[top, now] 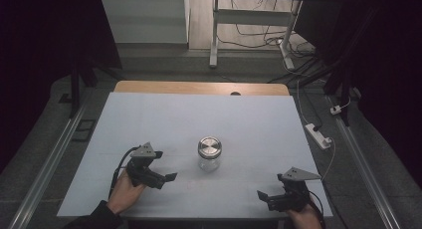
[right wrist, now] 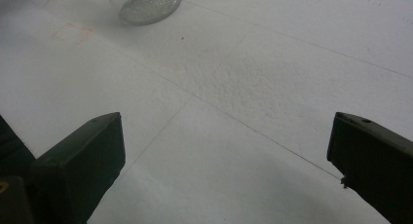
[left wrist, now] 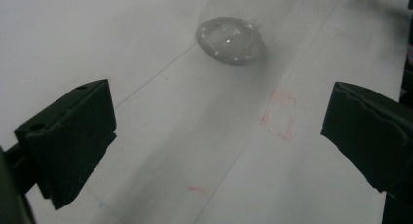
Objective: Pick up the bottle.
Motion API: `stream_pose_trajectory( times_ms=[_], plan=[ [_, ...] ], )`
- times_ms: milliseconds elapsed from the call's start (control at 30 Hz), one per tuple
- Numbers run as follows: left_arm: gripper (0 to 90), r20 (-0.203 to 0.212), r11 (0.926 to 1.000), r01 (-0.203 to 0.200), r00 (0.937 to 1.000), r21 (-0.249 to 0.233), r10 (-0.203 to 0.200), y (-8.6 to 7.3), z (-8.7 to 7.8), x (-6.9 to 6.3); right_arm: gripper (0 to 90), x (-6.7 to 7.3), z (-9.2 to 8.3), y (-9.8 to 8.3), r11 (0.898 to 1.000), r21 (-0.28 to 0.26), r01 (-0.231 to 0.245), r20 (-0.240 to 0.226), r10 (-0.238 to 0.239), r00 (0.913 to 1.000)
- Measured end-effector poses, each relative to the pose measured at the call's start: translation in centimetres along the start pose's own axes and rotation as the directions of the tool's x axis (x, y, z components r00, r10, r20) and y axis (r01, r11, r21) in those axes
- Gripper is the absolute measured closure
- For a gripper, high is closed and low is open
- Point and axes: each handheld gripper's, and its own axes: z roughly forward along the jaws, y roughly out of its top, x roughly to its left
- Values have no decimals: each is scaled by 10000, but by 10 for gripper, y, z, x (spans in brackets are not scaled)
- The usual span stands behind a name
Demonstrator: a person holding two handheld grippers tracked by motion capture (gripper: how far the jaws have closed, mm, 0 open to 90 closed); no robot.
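- On the table [top: 149,114], covered w/ a white sheet, a strip of bare wood is left showing along the far edge; the near half is where both grippers and the jar are found.
- Left gripper [top: 168,178] is held low over the sheet at the near-left by a hand [top: 124,193], jaws pointed toward the centre. In the left gripper view the two black jaws are seen spread wide apart w/ nothing between them: released.
- Right gripper [top: 262,194] is held at the near-right corner by the other hand [top: 304,218], jaws pointed left toward the centre. In the right gripper view its jaws are also seen wide apart over bare sheet: released.
- Glass jar [top: 209,153] w/ a metal screw lid is stood upright approx. mid-table, between the two grippers and a little farther back, apart from both; left gripper is nearer to it.
- Faint red marks [left wrist: 278,116] are seen on the sheet near the jar's base in the left gripper view.
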Motion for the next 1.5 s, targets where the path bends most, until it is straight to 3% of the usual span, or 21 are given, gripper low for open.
stream_pose_trajectory(
  times_ms=[333, 533, 900, 1233, 1500],
  plan=[
    [0, -97, 9983, -487, 9987, 333, 491, 13, 24, -1, 3, 1, 1, 0, 9999, 111, 103, -10, -103, 9999],
    [0, 100, 9973, -669, 9977, 301, 666, 21, 40, 0, 5, 2, 2, 1, 9995, 194, 252, -69, -250, 9997],
    [0, 372, 9852, -1618, 9864, 574, 1599, 39, 76, -7, 6, 3, 2, 1, 9990, 264, 348, -132, -345, 9993],
    [0, 780, 9846, -1637, 9842, 620, 1587, 49, 103, -4, 6, 3, 3, 1, 9987, 296, 416, -169, -412, 9990],
    [27, 753, 9765, -2086, 9760, 552, 2042, 53, 118, -7, 6, 4, 3, 1, 9982, 357, 479, -179, -473, 9987]
  ],
)
